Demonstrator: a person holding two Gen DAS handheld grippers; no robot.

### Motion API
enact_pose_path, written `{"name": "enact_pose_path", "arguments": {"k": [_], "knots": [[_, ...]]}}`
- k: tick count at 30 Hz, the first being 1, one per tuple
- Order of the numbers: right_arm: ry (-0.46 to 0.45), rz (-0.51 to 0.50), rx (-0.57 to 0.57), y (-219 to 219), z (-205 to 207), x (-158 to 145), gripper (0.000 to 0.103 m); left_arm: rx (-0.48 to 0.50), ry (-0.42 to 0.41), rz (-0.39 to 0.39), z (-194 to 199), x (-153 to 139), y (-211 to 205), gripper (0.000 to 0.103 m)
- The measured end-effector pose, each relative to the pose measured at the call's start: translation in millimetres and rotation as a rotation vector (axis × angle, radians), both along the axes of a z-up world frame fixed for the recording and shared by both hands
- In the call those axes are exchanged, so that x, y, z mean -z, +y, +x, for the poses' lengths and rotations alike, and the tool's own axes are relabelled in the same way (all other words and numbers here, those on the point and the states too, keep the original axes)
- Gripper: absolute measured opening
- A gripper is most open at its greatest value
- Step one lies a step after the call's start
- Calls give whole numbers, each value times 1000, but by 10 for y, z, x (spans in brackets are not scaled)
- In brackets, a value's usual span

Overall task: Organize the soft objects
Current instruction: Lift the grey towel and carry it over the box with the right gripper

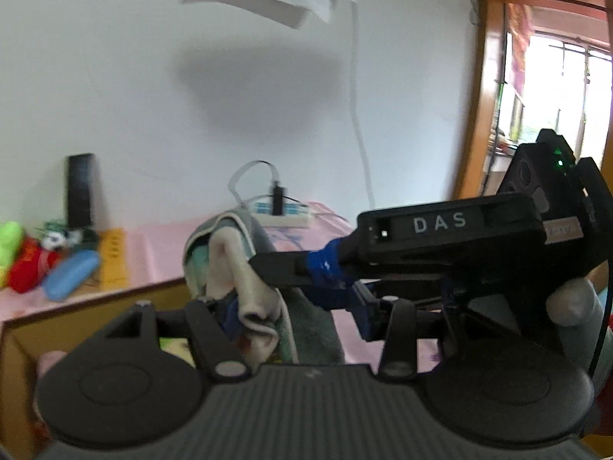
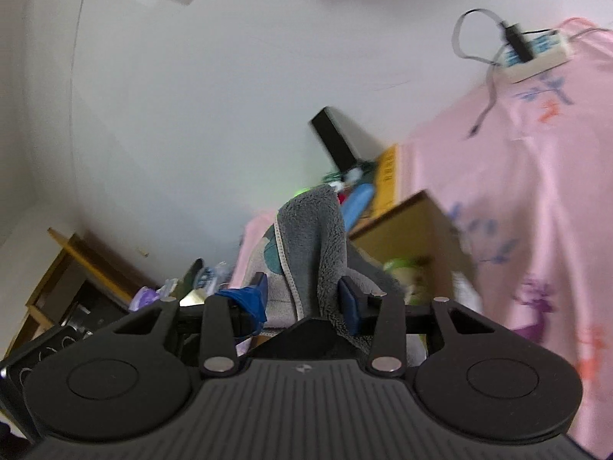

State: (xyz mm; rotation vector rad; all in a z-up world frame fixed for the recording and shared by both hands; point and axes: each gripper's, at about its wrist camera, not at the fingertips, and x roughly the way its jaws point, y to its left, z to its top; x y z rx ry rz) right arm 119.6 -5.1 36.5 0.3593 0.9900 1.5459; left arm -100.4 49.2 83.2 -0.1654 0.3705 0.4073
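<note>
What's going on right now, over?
Both grippers, left and right, clamped on one grey towel, lifted above the cardboard box. Nothing blocking.

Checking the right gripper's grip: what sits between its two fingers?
In the right wrist view, the grey fleece towel fills the gap in the right gripper; both pads press it.

"DAS" in white letters on the black body of the right gripper (image 1: 268, 268). Print on the yellow box (image 1: 113, 258), far left, too blurred to read.
</note>
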Motion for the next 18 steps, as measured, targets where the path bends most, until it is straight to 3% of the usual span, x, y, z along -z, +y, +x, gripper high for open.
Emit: {"name": "enact_pose_path", "arguments": {"k": [6, 12, 18], "knots": [[-5, 20, -80, 462, -296, -5, 24, -98, 15, 18, -305, 23, 287, 44], [-24, -25, -118, 820, -526, 121, 25, -163, 56, -9, -438, 195, 584, 46], [-42, -112, -110, 1064, -623, 333, 26, -196, 94, -109, -465, 487, 941, 47]]}}
